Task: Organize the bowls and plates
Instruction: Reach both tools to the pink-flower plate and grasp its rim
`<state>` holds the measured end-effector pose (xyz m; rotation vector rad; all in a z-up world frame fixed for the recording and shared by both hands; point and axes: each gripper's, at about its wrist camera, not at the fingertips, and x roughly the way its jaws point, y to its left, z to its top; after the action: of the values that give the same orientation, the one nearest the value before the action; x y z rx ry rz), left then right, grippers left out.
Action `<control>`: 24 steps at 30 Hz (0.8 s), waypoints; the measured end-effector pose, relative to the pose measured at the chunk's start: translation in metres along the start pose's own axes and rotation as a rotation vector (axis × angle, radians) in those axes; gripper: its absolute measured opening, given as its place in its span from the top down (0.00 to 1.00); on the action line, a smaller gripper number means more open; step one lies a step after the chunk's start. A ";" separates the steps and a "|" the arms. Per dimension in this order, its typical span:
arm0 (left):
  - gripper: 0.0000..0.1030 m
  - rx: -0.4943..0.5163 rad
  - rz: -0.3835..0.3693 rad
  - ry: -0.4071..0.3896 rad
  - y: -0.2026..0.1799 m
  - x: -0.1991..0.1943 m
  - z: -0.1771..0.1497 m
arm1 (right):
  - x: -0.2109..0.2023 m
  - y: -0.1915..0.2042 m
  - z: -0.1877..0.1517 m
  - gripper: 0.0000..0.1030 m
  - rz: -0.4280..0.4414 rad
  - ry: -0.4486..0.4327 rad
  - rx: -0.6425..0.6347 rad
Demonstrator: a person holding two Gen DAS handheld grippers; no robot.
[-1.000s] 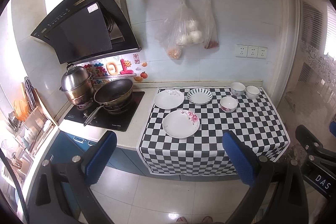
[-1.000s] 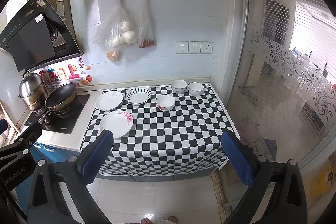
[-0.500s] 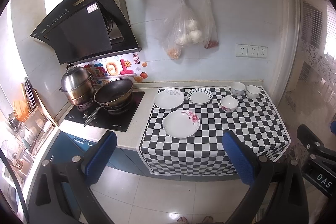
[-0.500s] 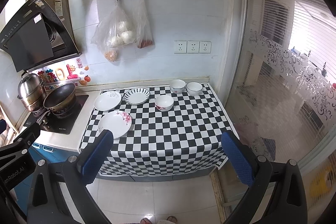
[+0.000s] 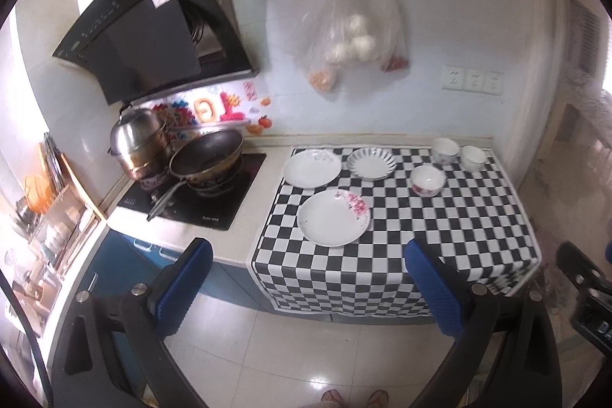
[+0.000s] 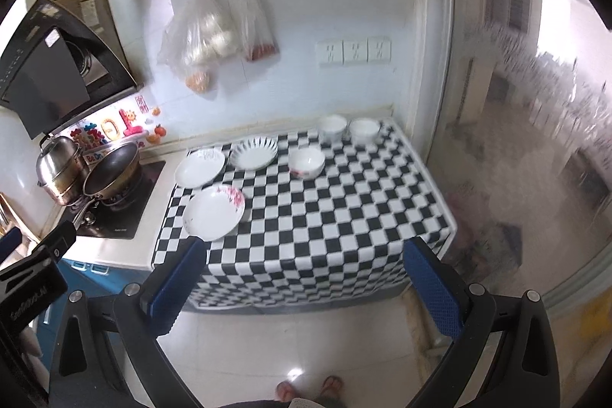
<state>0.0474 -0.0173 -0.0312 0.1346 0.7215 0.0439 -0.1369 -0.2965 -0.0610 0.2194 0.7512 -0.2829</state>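
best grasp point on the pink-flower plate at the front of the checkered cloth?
Take the flower plate by its raised near rim, coming in low from the counter's front edge with one finger over and one under. It lies flat, nearest the open left gripper, and apart from the plain plate behind it.

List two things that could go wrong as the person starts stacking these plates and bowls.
1. The flowered plate lies flat near the cloth's front edge; open jaws may struggle to get under its rim and could push it off.
2. The two back bowls stand nearly touching, so grasping one might knock the other.
3. The checkered cloth overhangs the counter; snagging it could drag the dishes.
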 end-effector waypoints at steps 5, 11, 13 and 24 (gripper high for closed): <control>0.00 -0.018 0.050 0.079 -0.012 0.061 0.005 | 0.079 -0.009 0.004 0.00 0.078 0.148 0.011; 0.00 -0.021 0.105 0.151 -0.020 0.135 0.009 | 0.178 0.013 0.013 0.00 0.100 0.237 -0.041; 0.00 -0.028 0.119 0.172 -0.019 0.166 0.013 | 0.208 0.026 0.020 0.00 0.096 0.245 -0.062; 0.00 -0.032 0.090 0.265 -0.005 0.315 0.049 | 0.385 0.114 0.064 0.00 0.076 0.361 -0.099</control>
<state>0.3163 0.0000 -0.2020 0.1319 0.9782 0.1610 0.2093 -0.2754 -0.2731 0.2073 1.1088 -0.1343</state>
